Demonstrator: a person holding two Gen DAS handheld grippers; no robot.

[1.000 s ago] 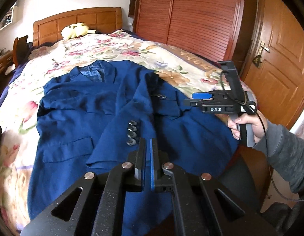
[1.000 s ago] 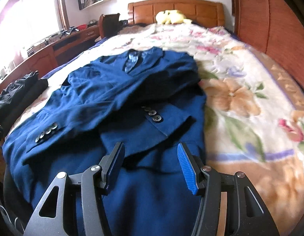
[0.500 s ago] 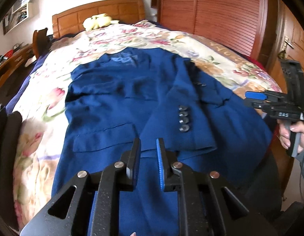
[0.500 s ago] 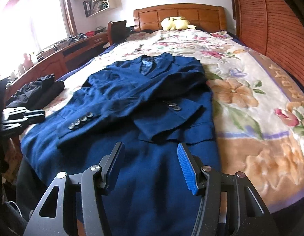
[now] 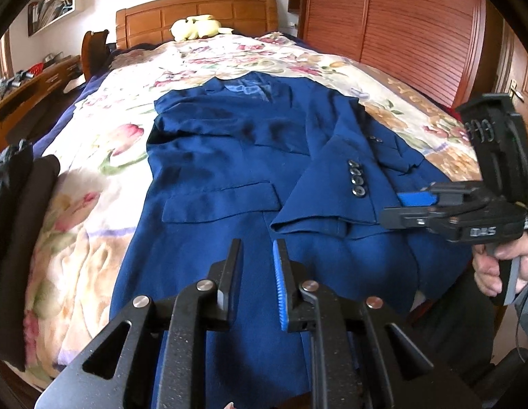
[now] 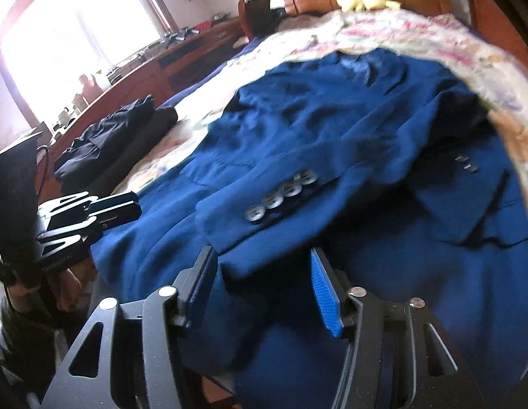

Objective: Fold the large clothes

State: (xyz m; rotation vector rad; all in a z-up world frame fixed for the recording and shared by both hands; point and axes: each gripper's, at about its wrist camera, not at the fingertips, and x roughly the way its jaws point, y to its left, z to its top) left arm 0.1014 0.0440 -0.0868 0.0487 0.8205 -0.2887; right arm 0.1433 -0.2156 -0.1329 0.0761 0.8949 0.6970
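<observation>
A dark blue suit jacket (image 5: 230,156) lies face up on the flowered bedspread (image 5: 93,156), both sleeves folded across its front. The buttoned cuff (image 5: 332,211) rests near the hem. My left gripper (image 5: 257,255) hovers over the hem, jaws a narrow gap apart with nothing between them. My right gripper (image 6: 262,266) is closing, and the buttoned sleeve cuff (image 6: 236,255) lies just ahead of and partly between its fingers, which do not press on it. The right wrist view is blurred. Each gripper shows in the other's view: the right gripper (image 5: 400,206) and the left gripper (image 6: 127,204).
Folded dark clothes (image 6: 117,143) lie at the bed's left edge. A yellow plush toy (image 5: 195,27) sits by the wooden headboard (image 5: 195,10). Slatted wardrobe doors (image 5: 400,34) stand to the right, a desk (image 6: 182,51) to the left. A hand (image 5: 502,266) holds the right gripper.
My left gripper went from shut to a narrow gap and shifted along the hem. My right gripper swung left toward the buttoned cuff and its jaws narrowed.
</observation>
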